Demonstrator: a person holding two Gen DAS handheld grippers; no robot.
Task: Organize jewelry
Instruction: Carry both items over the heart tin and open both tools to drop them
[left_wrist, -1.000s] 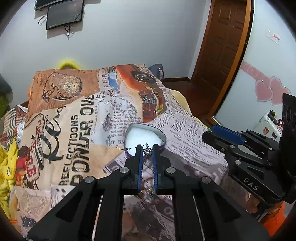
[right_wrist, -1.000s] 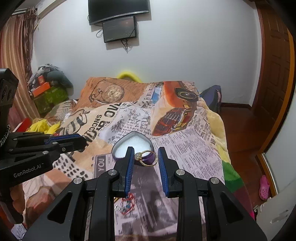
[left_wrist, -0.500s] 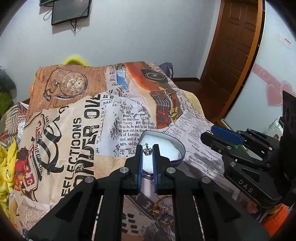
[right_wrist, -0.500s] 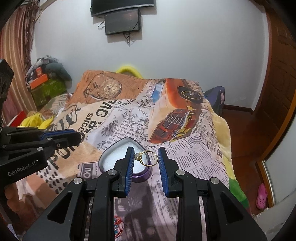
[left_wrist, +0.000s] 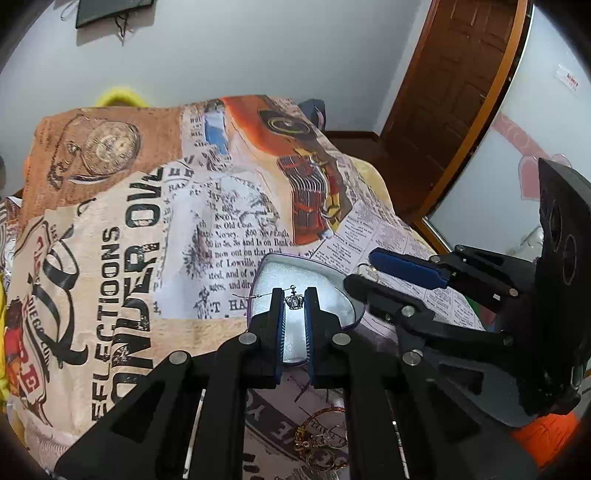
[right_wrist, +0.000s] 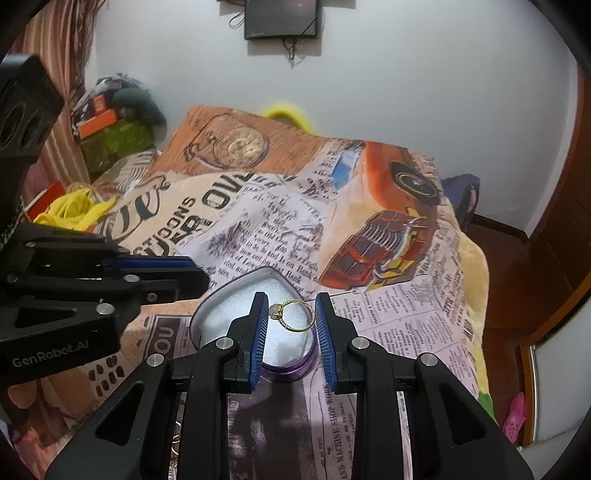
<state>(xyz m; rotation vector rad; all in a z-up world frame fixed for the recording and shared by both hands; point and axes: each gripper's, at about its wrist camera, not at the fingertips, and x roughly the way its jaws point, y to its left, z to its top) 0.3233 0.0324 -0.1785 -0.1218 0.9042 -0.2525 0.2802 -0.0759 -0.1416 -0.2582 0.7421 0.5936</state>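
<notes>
A heart-shaped purple tin (left_wrist: 352, 300) (right_wrist: 236, 282) lined with white foam lies open on the printed blanket. My left gripper (left_wrist: 294, 299) is shut on a small silver crown pendant (left_wrist: 294, 301) whose thin chain (left_wrist: 243, 296) trails off to the left, and it hangs over the tin. In the right wrist view my right gripper (right_wrist: 291, 314) is shut on a gold ring (right_wrist: 293, 315) with a pale stone, held flat above the tin's foam. Each gripper shows at the side of the other's view, right gripper (left_wrist: 360, 275) and left gripper (right_wrist: 201, 275).
More jewelry, a reddish-gold tangle (left_wrist: 323, 435), lies on the blanket (left_wrist: 122, 236) just below my left fingers. Yellow cloth (right_wrist: 74, 210) and boxes sit at the bed's left. A brown door (left_wrist: 454, 92) and a pink slipper (right_wrist: 515, 421) are on the right.
Both grippers moved forward and down toward the heart tin, which now sits right under their tips. The pendant and the ring stayed held. The loose jewelry slid back toward the frame's bottom.
</notes>
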